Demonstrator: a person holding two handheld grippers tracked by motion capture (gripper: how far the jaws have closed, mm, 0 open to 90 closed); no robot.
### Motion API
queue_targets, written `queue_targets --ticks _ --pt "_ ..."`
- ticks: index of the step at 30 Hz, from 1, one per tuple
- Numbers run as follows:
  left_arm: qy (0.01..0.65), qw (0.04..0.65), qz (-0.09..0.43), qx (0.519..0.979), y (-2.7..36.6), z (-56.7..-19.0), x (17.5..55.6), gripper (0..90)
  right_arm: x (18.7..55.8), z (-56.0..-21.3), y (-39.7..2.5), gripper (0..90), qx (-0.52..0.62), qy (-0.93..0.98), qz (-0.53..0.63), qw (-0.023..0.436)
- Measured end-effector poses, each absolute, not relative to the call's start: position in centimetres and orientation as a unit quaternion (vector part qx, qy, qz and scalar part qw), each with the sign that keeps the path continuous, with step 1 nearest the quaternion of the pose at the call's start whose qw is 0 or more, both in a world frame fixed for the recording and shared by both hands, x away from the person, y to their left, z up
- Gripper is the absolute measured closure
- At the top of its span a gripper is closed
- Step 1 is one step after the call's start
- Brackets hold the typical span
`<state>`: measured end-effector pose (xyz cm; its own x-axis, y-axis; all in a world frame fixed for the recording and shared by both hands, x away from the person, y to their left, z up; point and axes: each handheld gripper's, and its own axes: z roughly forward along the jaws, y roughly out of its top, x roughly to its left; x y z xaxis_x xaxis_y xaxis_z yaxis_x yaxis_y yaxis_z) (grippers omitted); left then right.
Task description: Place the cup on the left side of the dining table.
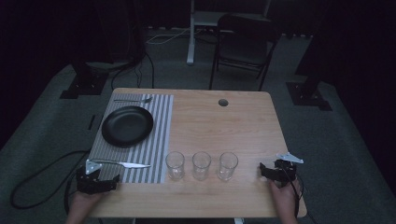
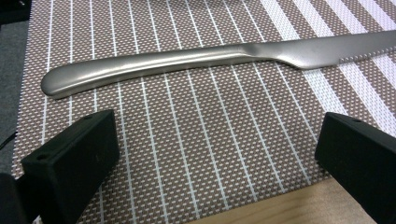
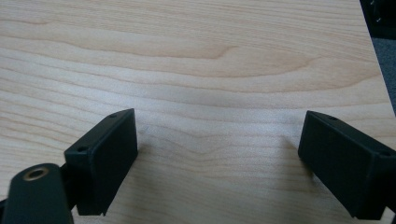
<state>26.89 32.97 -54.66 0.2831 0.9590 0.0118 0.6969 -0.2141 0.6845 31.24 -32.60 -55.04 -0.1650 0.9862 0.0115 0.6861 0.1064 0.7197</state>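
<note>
— High view first: where is the knife (image 1: 125, 164) lying?

— It is lying on the striped mat (image 1: 154, 140), along the mat's near edge, with its long axis running left to right across the table. The handle is pointing left, toward the left gripper (image 1: 105, 183), and the blade is pointing at the three glasses (image 1: 201, 165).

— Which hand is sitting nearer?

— The left one, clearly. Its gripper is resting just in front of the handle end, jaws spread wide and holding nothing. In the left gripper view the knife (image 2: 187, 60) is lying crosswise ahead of the jaws, so I'm judging that a short push forward would bring them astride the handle.

— And the right gripper (image 1: 268, 171)?

— It is waiting well apart, past the glasses, over bare table (image 3: 210, 70), jaws also spread and empty.

— Anything getting lost?

— The blade tip is running off the right edge of the left gripper view. In the dim high view, the cutlery beyond the black plate (image 1: 127, 126) is looking like a spoon, but I cannot tell for sure.
</note>
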Motion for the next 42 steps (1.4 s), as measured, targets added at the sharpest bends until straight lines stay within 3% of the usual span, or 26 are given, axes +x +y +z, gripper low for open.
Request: queue_targets --ticks 42 --pt "0.512 0.303 0.196 0.779 32.57 -54.33 26.07 1.6 31.18 -55.04 -32.6 11.4 0.597 0.7 0.302 0.248"
